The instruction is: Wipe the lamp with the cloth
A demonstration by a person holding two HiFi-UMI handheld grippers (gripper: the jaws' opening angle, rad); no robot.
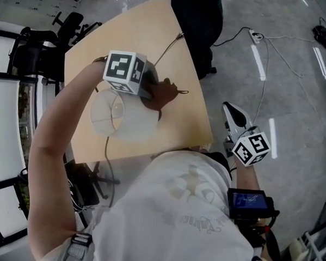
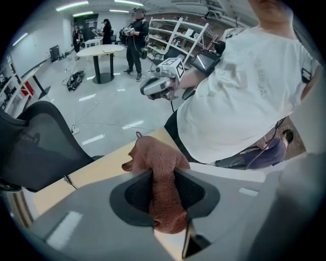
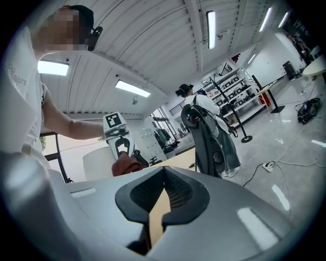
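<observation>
Left gripper (image 2: 164, 173) pinches nubby rust-brown cloth (image 2: 155, 153) by the round white lampshade (image 1: 122, 119); right gripper (image 3: 163, 171) pressed together

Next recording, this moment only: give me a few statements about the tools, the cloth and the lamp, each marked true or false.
1. The left tool is clamped on a brown cloth. True.
2. The right tool holds the lamp shade. False: nothing is between its jaws, which stand together.
3. The lamp shade is white and sits on the tan table. True.
4. The right tool is over the table top. False: in the head view it is past the table's edge, above the floor.
5. The cloth lies loose on the floor. False: it is pinched in the left tool, above the table beside the shade.
</observation>
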